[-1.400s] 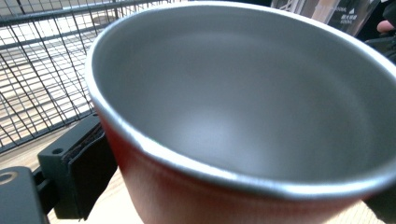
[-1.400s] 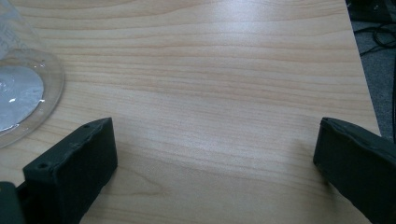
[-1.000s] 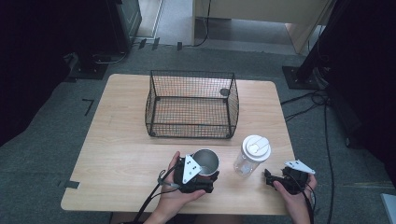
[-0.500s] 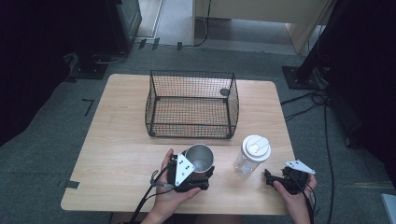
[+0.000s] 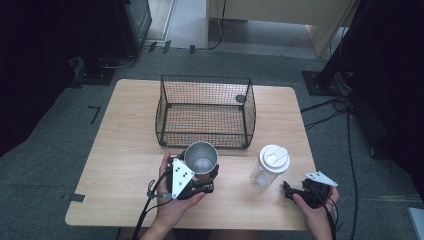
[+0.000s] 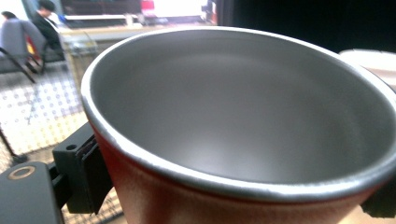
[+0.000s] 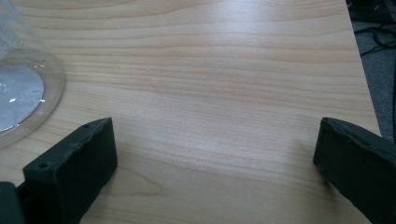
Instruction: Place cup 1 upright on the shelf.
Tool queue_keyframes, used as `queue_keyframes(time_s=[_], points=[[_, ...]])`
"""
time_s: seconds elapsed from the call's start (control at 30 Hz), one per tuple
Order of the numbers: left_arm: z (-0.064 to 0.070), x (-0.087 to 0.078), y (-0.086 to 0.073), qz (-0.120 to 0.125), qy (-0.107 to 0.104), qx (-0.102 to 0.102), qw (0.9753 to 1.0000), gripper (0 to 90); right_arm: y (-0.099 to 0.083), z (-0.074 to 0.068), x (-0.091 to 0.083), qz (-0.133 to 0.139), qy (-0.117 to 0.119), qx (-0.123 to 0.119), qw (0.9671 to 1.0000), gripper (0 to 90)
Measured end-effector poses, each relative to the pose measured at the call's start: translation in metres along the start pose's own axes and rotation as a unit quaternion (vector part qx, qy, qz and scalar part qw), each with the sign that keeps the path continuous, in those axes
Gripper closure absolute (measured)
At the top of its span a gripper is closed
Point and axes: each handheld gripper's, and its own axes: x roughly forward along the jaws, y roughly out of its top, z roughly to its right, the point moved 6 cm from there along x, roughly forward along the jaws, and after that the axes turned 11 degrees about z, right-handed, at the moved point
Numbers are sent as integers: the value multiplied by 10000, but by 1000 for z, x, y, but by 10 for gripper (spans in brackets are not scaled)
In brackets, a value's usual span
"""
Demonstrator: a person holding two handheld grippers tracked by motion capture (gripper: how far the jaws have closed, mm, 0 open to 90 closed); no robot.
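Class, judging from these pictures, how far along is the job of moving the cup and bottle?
Done: the left tongs have clamped the red steel cup, its side between the jaws in the left gripper view. In hand: the cup sits just short of the wire basket, which holds neither item. Left: probably placing the cup inside; the lidded clear bottle stands untouched beside the open right tongs.

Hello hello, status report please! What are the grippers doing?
Left gripper shut on metal cup. Right gripper open, beside bottle. Nothing between cup and basket.
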Motion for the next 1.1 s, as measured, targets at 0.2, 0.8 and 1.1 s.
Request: queue_keyframes(time_s=[0.2, 0.8, 1.1], points=[[-15, 2, 12, 173, 241, 30, 9996, 75, 0, 0, 0, -1, 2, 0, 10000, 0], [-53, 25, 45, 523, 715, 224, 9958, 76, 0, 0, 0, 0, 4, 8, 10000, 0], [-68, 44, 59, 620, 811, 277, 9944, 76, 0, 0, 0, -1, 3, 10, 10000, 0]])
